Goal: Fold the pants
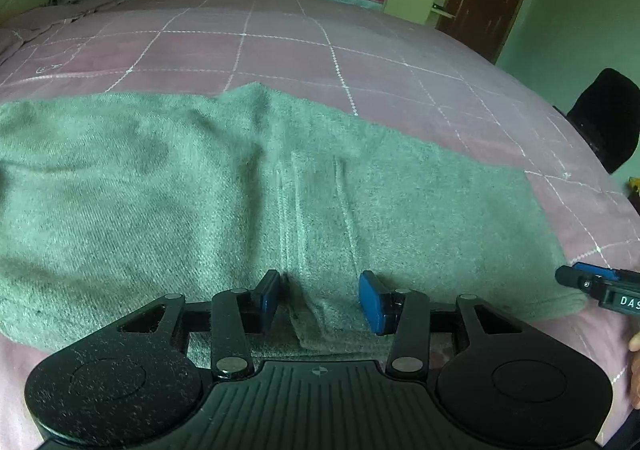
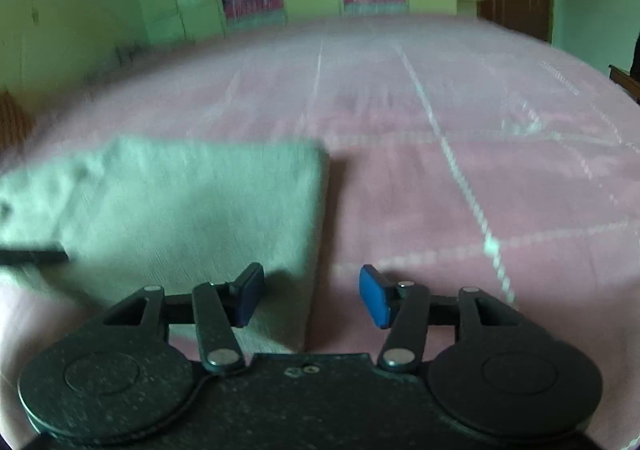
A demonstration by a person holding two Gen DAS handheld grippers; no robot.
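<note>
A wide bed (image 1: 280,50) under a pink cover with thin white grid lines filled the room. The grey-green pants (image 1: 180,190) lay flat along its near edge, already doubled over, their squared end (image 2: 312,170) stopping short of the right-hand side. At the near edge the left gripper (image 1: 320,300) hovered over the cloth, blue pads parted, a stitched seam running between them without being pinched. The right gripper (image 2: 312,300) stood at the pants' right end, jaws apart, straddling the fabric's edge and bare cover.
</note>
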